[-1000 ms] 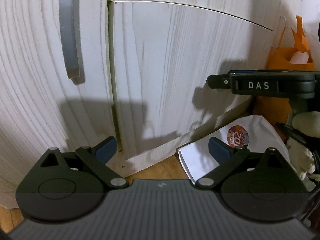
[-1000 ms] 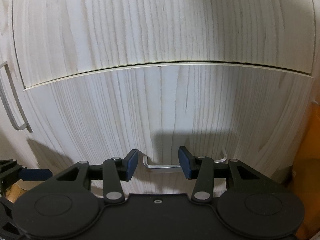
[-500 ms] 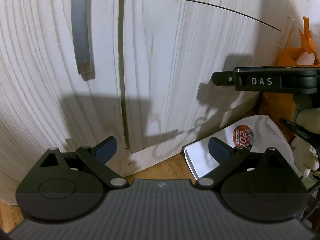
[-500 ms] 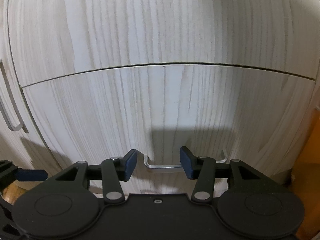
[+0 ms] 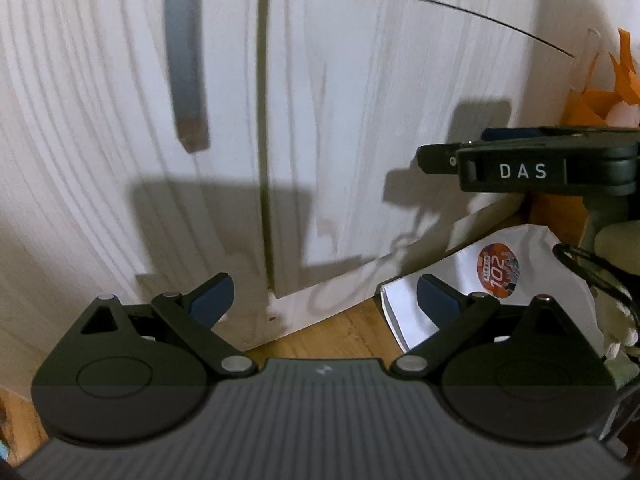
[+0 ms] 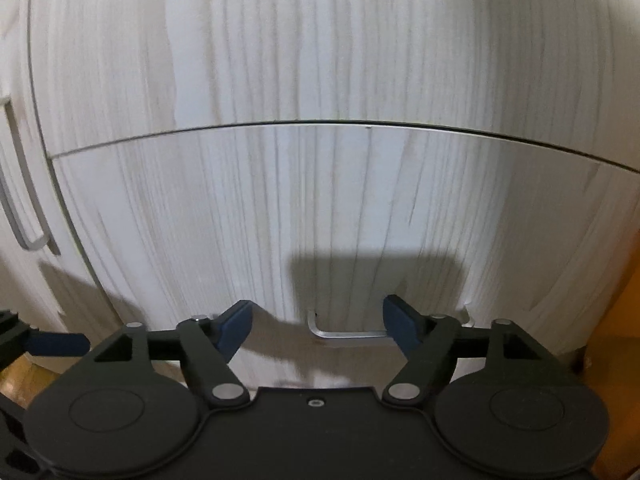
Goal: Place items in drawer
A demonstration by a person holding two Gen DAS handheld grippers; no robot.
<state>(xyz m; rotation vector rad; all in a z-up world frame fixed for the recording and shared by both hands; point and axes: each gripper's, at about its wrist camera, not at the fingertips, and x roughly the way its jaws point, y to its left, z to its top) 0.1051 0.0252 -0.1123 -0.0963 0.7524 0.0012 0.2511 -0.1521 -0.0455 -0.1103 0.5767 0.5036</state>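
Facing a pale whitewashed wood-grain drawer front [image 6: 320, 220], I have my right hand-held gripper [image 6: 318, 326] spread wide; its jaws have just been opening, and the bent silver metal drawer handle [image 6: 352, 334] sits between the blue pads, untouched on the left, with the right pad in front of its far end so I cannot tell contact there. Drawer shut: only a thin dark seam along its top edge, another matching front above it. Handle sits low on the front, close to the bottom edge.

My left hand-held gripper [image 5: 324, 300] is also apart, nothing between the pads, hovering over the floor at the cabinet's foot. From its camera, a tall pale wood cabinet door [image 5: 100, 120] with a vertical grey bar handle [image 5: 186, 72] stands left of the drawer unit, a narrow vertical gap between them. A white plastic bag with a round orange "102" sticker [image 5: 496, 268] lies on the brown wooden floor [image 5: 340, 328] just beside the drawer base, under the right tool. An orange paper bag [image 5: 600, 96] stands at the far right against the cabinet. Open floor is a small strip between cabinet base and white bag. Hard shadows of both tools fall on the wood.
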